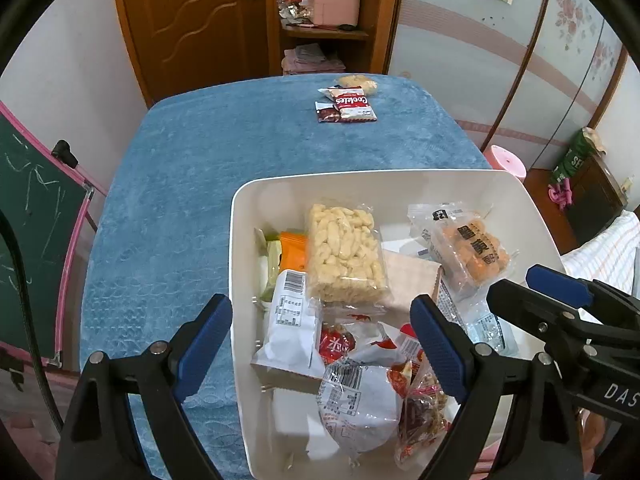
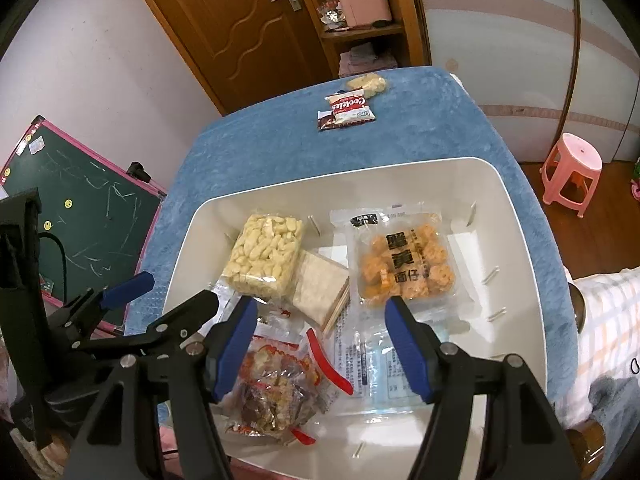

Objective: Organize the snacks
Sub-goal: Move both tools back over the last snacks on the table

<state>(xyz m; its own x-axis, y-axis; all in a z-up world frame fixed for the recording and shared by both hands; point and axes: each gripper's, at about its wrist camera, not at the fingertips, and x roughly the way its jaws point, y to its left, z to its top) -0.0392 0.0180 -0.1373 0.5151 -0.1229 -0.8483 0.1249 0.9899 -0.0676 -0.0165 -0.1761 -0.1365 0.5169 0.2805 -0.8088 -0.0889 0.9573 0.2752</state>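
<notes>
Hovering over the white bin [image 1: 240, 264], we have both sets of jaws released and empty: the left gripper [image 1: 320, 356] stands spread across the bin's left wall, one blue pad outside it, the other above the red-and-clear packets [image 1: 416, 400]; the right gripper [image 2: 320, 344] gapes over a clear packet [image 2: 384, 368] and a nut bar [image 2: 276, 384]. Just beyond our jaws lie the puffed rice bar [image 1: 344, 256] and the orange snack pack [image 2: 404, 268]. We judge a drop into the bin finished. Next we must lift clear and reach well beyond, across the blue surface [image 1: 200, 160], for the cookies packet [image 1: 354, 105] with two other small packets touching it; nothing stands between, though both grippers crowd each other
</notes>
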